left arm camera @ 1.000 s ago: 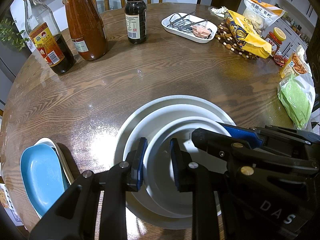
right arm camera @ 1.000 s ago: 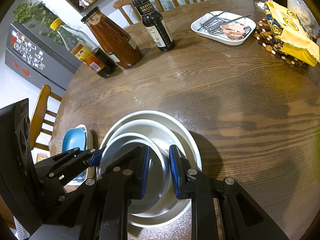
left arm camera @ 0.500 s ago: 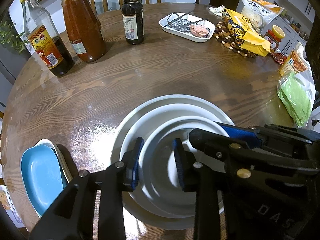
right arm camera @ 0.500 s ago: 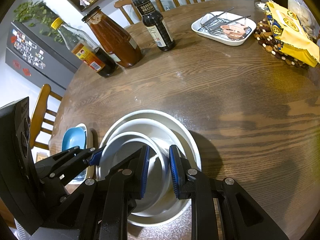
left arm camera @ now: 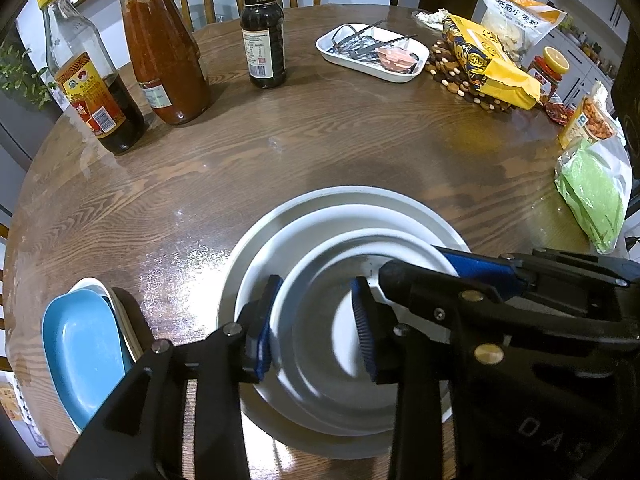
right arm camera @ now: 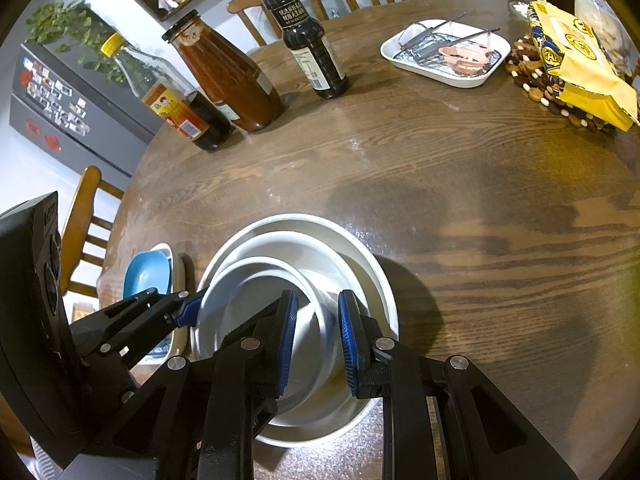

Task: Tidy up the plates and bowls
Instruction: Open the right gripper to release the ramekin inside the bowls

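A nested stack of white round ceramic dishes [left arm camera: 344, 216] is seen on the round dark wooden table [left arm camera: 320, 140], with the smallest white bowl [left arm camera: 320, 344] seated innermost, so that the pieces take up one footprint instead of several. The left tool [left arm camera: 316, 324] is set astride the near-left rim of that innermost bowl, one blue pad outside the wall and one inside; its jaws stand apart and no contact with the rim can be confirmed. The right tool [right arm camera: 314, 336] is placed over the bowl's right rim in the same straddling manner, its pads also parted with a gap between them, so the bowl is judged to be resting in the stack rather than gripped. A blue oval dish [left arm camera: 84, 352] is kept in a white oval dish just left of the stack, apparently as a second sorted group. Farther back, a dark sauce bottle [left arm camera: 262, 28] with a Chinese-character label, a red sauce jar [left arm camera: 164, 52] and a yellow-capped bottle [left arm camera: 88, 84] are left standing. Little writing can be read: "DAS" is legible on the right tool's body in the left view, and a flour bag [left arm camera: 516, 16] carries Chinese print.
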The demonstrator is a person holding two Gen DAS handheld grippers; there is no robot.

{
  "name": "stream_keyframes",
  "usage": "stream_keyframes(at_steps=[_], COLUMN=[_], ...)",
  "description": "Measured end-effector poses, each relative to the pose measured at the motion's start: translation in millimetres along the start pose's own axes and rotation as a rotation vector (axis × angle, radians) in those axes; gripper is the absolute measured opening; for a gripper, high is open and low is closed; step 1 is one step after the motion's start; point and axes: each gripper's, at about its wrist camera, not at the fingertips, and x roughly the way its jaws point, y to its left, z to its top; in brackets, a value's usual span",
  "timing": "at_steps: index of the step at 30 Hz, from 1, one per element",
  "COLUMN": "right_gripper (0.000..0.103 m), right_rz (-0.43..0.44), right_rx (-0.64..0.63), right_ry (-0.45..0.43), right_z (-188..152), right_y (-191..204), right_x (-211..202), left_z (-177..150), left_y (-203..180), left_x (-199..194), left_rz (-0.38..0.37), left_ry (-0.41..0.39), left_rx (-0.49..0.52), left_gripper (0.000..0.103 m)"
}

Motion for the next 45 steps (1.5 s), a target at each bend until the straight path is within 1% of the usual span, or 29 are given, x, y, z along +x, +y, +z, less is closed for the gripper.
stream_keyframes(at_steps=[2, 45], right_gripper=[0.022, 0.022], right_rz=[-0.002, -0.001], right_rx=[-0.001, 0.002], right_ry=[0.003, 0.016], right_z=[-0.3, -1.8], right_y=[0.0, -1.9], right_x=[-0.2, -3.7], left_z=[-0.4, -1.8], left_y=[-1.3, -4.5], left_x=[0.2, 1.2], left_rz=[-0.003, 0.011], left_ry=[0.001, 0.003], left_rx=[0.002, 0.002], left_gripper=[0.04, 0.045])
